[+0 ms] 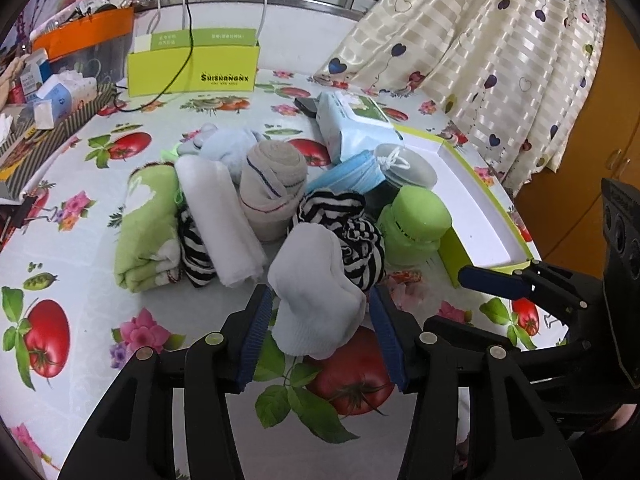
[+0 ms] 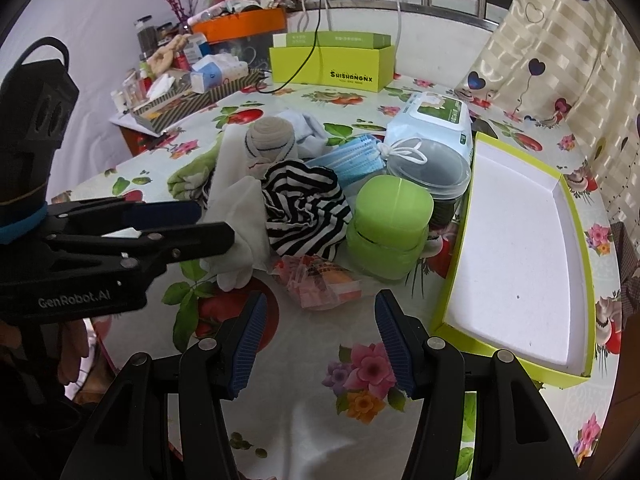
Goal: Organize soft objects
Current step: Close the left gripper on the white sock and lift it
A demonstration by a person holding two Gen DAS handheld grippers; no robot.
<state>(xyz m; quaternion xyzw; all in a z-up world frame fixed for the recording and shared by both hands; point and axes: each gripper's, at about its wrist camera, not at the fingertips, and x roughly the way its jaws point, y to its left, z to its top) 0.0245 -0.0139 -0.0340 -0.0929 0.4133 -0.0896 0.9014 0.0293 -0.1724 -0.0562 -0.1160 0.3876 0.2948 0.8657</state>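
On the worktop [image 1: 60, 240], covered in a cloth printed with tomatoes and flowers, a heap of soft things sits at the middle of the left wrist view. The left tool [image 1: 316, 336] stands wide open at 6 o'clock, with a white sock [image 1: 316, 300] lying between its blue pads; there is a visible gap on each side, so the pads do not press on it. Just beyond the sock, toward 12 o'clock, lies a black-and-white striped cloth [image 1: 344, 220], and past that a rolled grey sock [image 1: 272, 184] with a dark stripe. At 9 o'clock from the grey roll lie a folded white cloth [image 1: 220, 220] and a green patterned towel [image 1: 148, 232], side by side and touching. A blue face mask [image 1: 348, 178] and a pack of wet wipes [image 1: 352, 124] sit toward 1 o'clock, with a green round container [image 1: 412, 224] at 3 o'clock from the striped cloth.

In the right wrist view the right tool [image 2: 316, 336] is also wide open at 6 o'clock, with nothing between its pads (only the printed cloth shows there). Just ahead of it, at 12 o'clock, lies a crinkled pink wrapper [image 2: 316, 280]. An open box lid [image 2: 576, 216] with a lime rim and a white inside lies at 3 o'clock, empty. A lime box [image 2: 328, 68] stands at the far edge, at 12 o'clock.
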